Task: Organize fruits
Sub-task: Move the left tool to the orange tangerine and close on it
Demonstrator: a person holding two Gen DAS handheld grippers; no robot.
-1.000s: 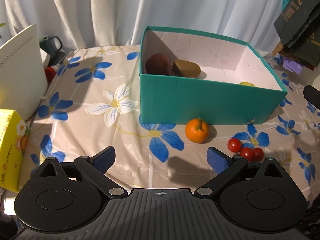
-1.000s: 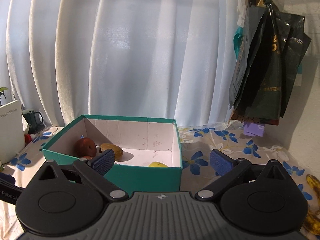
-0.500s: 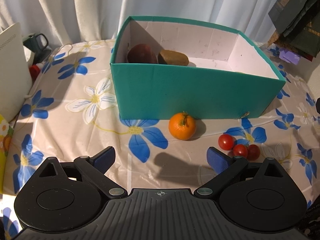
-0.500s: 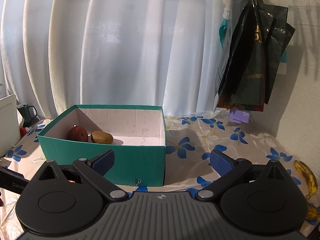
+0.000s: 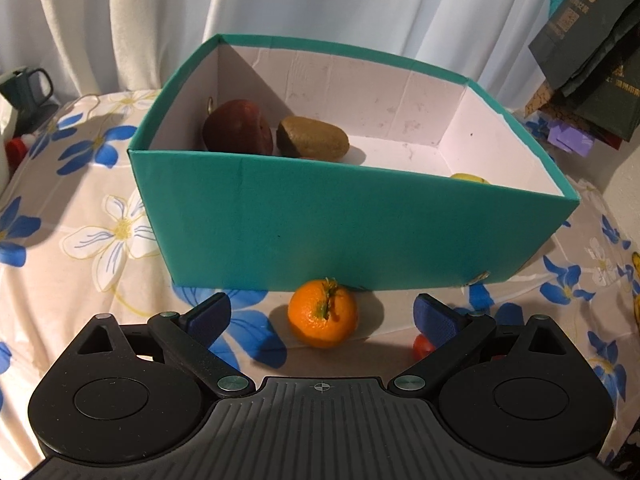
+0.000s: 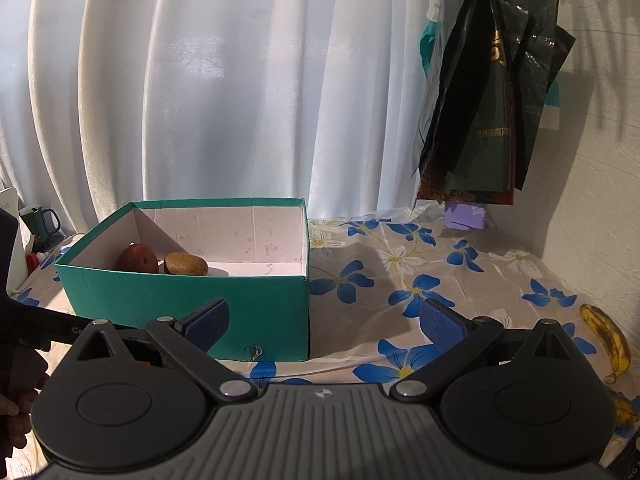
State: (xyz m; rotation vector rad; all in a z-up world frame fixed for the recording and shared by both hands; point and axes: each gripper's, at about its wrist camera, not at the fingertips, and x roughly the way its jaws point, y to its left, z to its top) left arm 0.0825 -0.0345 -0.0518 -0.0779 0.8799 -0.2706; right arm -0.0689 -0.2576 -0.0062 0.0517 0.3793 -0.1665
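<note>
A small orange (image 5: 323, 313) lies on the flowered cloth right in front of the teal box (image 5: 320, 236). My left gripper (image 5: 322, 318) is open, its blue pads either side of the orange without touching it. Inside the box sit a dark red apple (image 5: 239, 127), a brown kiwi (image 5: 313, 137) and a yellow fruit (image 5: 469, 178) mostly hidden by the wall. A red cherry tomato (image 5: 422, 345) peeks out behind the right pad. My right gripper (image 6: 325, 322) is open and empty, held off the teal box (image 6: 192, 296). A banana (image 6: 606, 338) lies at the right.
White curtains hang behind the table. Dark bags (image 6: 488, 92) hang at the right above a purple item (image 6: 466, 216). A dark mug (image 5: 26, 88) stands at the far left. The other gripper's arm and a hand (image 6: 18, 400) show at the left edge.
My left gripper has moved forward and down, so the orange now lies between its open pads. The right gripper has drawn back and turned right, bringing the banana into view.
</note>
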